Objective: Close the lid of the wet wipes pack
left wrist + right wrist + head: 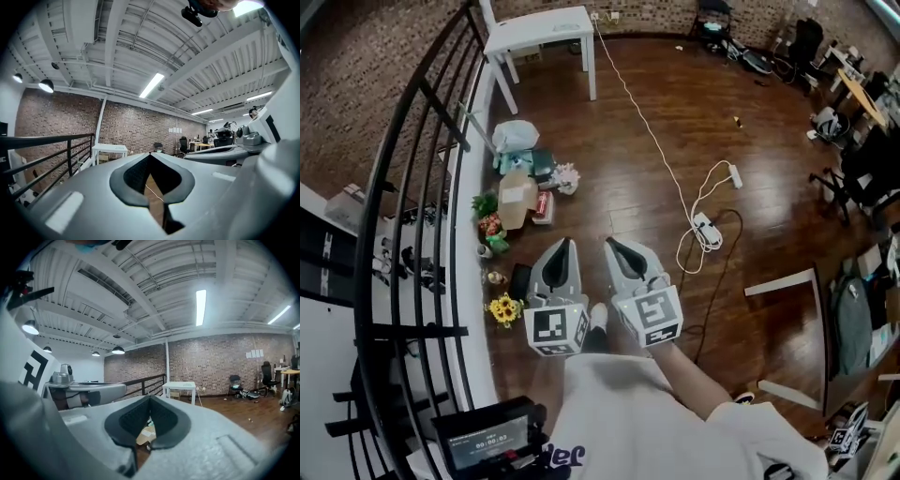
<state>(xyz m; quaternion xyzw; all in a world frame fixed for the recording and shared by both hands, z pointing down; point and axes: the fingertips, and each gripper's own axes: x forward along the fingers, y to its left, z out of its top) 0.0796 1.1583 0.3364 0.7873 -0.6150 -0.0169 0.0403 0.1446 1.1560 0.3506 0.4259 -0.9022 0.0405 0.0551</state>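
We hold both grippers out in front of us, above the wood floor [675, 141]. The left gripper [565, 246] has its fingers pressed together with nothing between them. The right gripper [613, 246] is the same: fingers together, holding nothing.

A pile of small things sits on the floor around a cardboard box [517, 197]. A pale bag [516, 136] lies just past the box. Some sunflowers [504, 307] lie on our side of it. A small red and white thing [544, 206] is touching the box. We think the wet wipes pack is somewhere in this pile. It may be the red and white thing, but that is too small for us to be sure. We cannot see a lid at all. Both grippers are well apart from the box, on our side of it, and they point about level, not down at the pile.

We think a wipes pack is light, soft and squishy, like a little pillow. Its lid is likely a thin, stiff flap that swings on one edge. So we would not squeeze the pack hard. We would push down on the loose edge of the flap with closed fingers until it snaps. The floor looks shiny and smooth, so the pack may slide. The other gripper could rest on the soft end of the pack to keep it in place.
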